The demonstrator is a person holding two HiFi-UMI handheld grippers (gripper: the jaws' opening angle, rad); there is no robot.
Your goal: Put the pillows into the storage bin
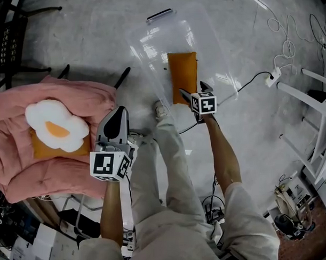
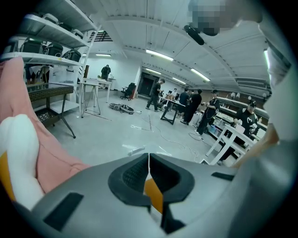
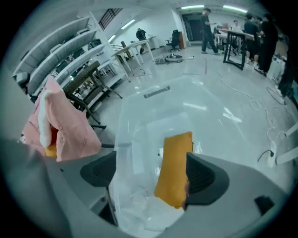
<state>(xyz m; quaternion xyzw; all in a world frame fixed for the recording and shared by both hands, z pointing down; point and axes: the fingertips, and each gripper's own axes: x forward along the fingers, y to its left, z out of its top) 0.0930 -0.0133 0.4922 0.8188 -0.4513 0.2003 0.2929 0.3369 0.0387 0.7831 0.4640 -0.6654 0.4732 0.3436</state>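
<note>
Orange fabric marks the orange pillow point(image 1: 182, 70) that is laid flat inside the clear storage bin point(image 1: 149, 47), which is set on the grey floor point(image 1: 95, 33). The right gripper point(image 3: 151, 169) is held over the bin's near end with its jaws spread wide; the orange pillow is seen between them, close against the right-hand pad, and is not squeezed. The left gripper point(image 2: 148, 160) is kept beside the person's leg point(image 1: 169, 153), its jaws pressed together with nothing gripped. On the pink quilt point(image 1: 23, 105) to the left, an egg-shaped pillow point(image 1: 56, 128) is rested on top of a second orange pillow point(image 1: 38, 151)
</note>
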